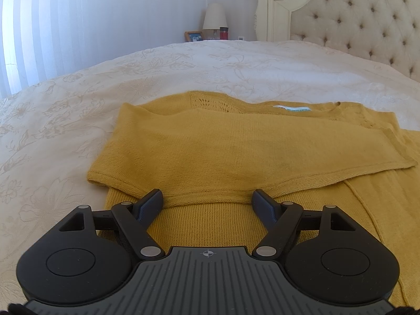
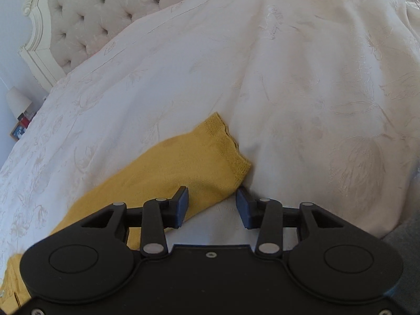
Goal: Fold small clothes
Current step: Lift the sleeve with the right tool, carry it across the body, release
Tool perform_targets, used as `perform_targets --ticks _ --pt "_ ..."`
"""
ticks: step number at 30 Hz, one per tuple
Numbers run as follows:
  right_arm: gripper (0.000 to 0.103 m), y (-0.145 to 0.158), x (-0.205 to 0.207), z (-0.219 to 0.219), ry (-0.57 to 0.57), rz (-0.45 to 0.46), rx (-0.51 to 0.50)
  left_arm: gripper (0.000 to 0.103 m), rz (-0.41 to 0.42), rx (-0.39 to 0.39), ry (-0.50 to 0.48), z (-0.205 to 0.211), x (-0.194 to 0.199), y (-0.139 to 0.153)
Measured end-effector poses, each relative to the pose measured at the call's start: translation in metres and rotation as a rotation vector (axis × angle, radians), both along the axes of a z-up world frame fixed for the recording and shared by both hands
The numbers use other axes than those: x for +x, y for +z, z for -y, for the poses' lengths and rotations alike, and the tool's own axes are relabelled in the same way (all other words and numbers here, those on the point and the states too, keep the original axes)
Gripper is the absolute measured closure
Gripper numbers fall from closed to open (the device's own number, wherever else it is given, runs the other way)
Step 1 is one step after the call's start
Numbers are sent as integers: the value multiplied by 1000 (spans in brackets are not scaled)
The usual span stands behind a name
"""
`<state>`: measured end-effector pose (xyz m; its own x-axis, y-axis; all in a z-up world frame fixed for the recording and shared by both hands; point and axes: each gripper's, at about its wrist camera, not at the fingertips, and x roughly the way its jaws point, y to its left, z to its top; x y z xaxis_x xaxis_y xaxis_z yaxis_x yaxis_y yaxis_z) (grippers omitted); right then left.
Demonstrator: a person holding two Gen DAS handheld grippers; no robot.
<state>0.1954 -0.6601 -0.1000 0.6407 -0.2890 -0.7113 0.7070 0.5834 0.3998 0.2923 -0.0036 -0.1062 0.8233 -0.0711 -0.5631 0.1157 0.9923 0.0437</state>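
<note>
Cream floral bedspread [image 1: 210, 63] — tufted headboard [image 1: 367, 23], lamp [image 1: 214, 17] by striped wall.

Mustard sweater [image 1: 210, 144] fine matt knit; bedspread [image 1: 78, 105] embroidered cloth

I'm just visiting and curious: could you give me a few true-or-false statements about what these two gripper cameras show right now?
1. The mustard-yellow knitted sweater lies on a cream embroidered bedspread. True.
2. The left gripper is clamped shut on fabric. False: its jaws stand wide apart.
3. One sleeve is folded across the sweater's body. True.
4. The right gripper is lifting the other sleeve's cuff in the air. False: it is open and the cuff lies on the bedspread.
</note>
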Motion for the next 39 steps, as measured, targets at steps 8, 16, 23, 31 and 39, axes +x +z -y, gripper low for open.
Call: perform_targets --ticks 8,16,23,31,39 --pt "92 23 23 -14 11 -14 -156 28 -2 -2 1 0 1 0" --pt "92 119 63 -104 286 100 -297 28 -5 -7 2 1 1 1" --pt "92 175 101 -237 591 248 -247 26 -17 -18 -7 -1 2 3" --pt "92 155 109 -378 860 297 -141 25 -68 -157 -72 -28 -4 34" --pt "88 76 93 -459 991 193 -102 25 -79 -233 -133 -55 -14 56"
